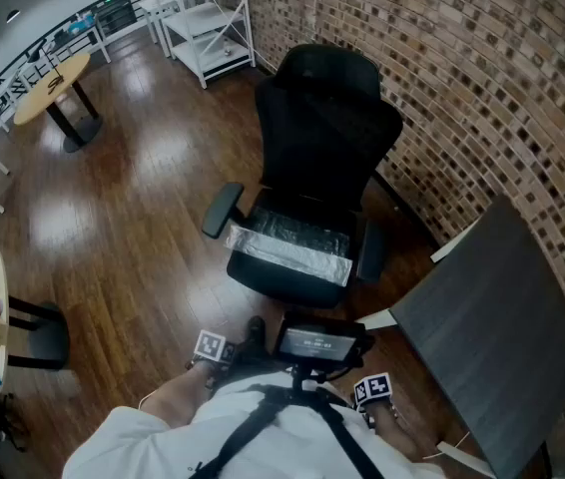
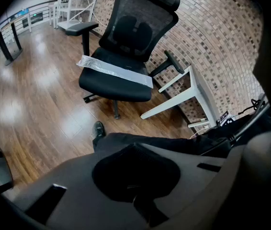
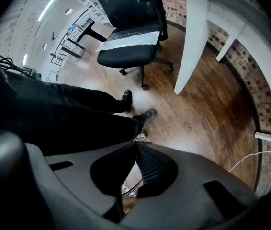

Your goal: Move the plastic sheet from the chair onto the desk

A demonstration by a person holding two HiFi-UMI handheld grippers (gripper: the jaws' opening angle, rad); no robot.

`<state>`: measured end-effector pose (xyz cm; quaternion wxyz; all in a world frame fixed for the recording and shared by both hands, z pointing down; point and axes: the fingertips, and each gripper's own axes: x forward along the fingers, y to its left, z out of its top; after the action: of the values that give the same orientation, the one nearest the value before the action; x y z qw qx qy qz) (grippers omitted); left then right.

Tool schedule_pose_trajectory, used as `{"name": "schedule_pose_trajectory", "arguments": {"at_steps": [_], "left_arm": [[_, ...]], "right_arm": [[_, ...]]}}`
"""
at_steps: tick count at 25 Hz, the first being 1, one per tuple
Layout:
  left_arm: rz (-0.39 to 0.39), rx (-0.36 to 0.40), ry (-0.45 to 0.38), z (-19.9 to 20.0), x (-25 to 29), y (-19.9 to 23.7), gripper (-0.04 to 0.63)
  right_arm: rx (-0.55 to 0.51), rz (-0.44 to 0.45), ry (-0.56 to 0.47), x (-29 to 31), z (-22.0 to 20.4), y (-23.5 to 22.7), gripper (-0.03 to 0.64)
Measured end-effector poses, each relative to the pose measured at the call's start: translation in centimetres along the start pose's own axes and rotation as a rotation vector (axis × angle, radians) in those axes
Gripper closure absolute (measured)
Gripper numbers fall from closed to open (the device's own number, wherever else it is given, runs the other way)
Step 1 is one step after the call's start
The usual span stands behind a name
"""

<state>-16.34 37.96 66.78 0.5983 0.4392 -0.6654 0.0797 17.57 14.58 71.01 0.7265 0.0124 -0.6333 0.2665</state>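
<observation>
Brick wall (image 1: 482,78), white shelving (image 1: 208,23) — round table (image 1: 51,86)

A plastic sheet (image 1: 288,250) on the chair (image 1: 320,138), desk (image 1: 492,337) at right, brick wall (image 1: 482,68) behind.

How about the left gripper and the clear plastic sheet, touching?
Apart. Head view: left gripper by the person's body, clear plastic sheet away on the black chair.

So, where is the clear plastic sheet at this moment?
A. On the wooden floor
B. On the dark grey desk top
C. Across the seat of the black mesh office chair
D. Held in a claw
C: the clear plastic sheet lies across the seat of the black mesh office chair, away from the dark grey desk.
</observation>
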Motion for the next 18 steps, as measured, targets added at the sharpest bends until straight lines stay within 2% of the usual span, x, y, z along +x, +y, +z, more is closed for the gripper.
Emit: {"name": "schedule_pose_trajectory", "arguments": {"at_steps": [3, 5, 7, 9, 12, 15, 18], "left_arm": [[-0.005, 0.018, -0.005, 0.8, 0.3, -0.1, 0.592], [0.021, 0.028, -0.006, 1.5, 0.3, 0.9, 0.592], [0.035, 0.023, -0.018, 2.2, 0.0, 1.5, 0.592], [0.036, 0.016, -0.028, 2.5, -0.3, 1.8, 0.592], [0.053, 0.002, 0.005, 1.8, -0.8, 2.9, 0.592], [0.085, 0.023, 0.041, 1.5, -1.1, 4.4, 0.592], [0.082, 0.037, 0.033, 2.9, -1.4, 5.2, 0.592]], "right_arm": [[0.020, -0.006, 0.003, -0.2, 0.4, 0.0, 0.615], [0.027, -0.018, -0.010, -0.2, 1.3, 0.1, 0.614], [0.028, -0.034, -0.028, -0.2, 2.4, 0.0, 0.572], [0.029, -0.044, -0.038, -0.4, 3.3, 0.1, 0.572], [0.023, -0.045, -0.061, -0.7, 5.1, 1.1, 0.572], [0.035, -0.042, -0.086, -1.1, 6.5, 2.1, 0.572], [0.063, -0.061, -0.095, -1.6, 7.7, 2.5, 0.572]]}}
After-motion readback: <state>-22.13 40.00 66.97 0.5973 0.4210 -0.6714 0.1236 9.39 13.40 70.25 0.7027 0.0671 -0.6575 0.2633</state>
